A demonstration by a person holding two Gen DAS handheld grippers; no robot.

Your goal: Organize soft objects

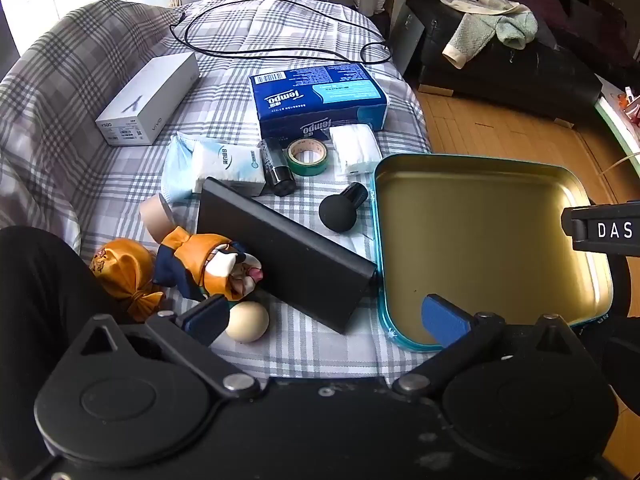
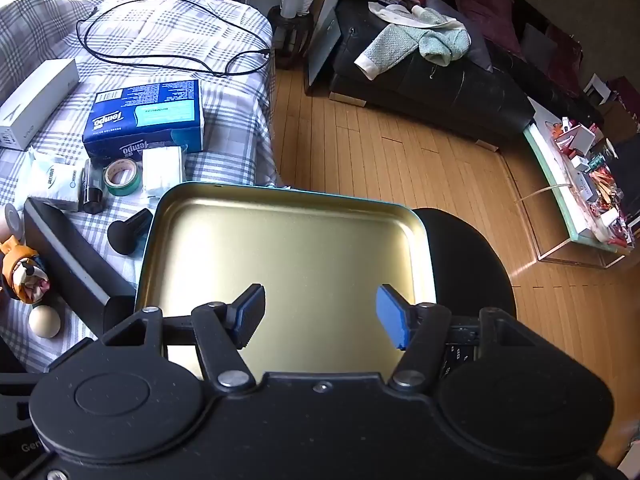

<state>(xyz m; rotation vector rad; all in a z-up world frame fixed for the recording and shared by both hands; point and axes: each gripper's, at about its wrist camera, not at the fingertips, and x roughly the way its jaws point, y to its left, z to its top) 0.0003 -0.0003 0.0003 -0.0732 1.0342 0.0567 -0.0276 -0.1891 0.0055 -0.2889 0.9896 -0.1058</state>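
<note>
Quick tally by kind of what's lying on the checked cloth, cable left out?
Tissue packs: 3 (blue, pale blue, white)
Tape rolls: 2 (green, beige)
Boxes: 2 (white, black)
Plush toys: 1
Pouches: 1
Balls: 1
Tins: 1
Black attachments: 2
Total: 13

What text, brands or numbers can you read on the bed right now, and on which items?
"Tempo": blue tissue pack, printed upside down, twice.
"vivo", "Y500" and a large "Y": white phone box.
"DAS": black bar at the right edge of the left wrist view.
Tissue pack fine print and barcode, white packet label: too small to read.
</note>
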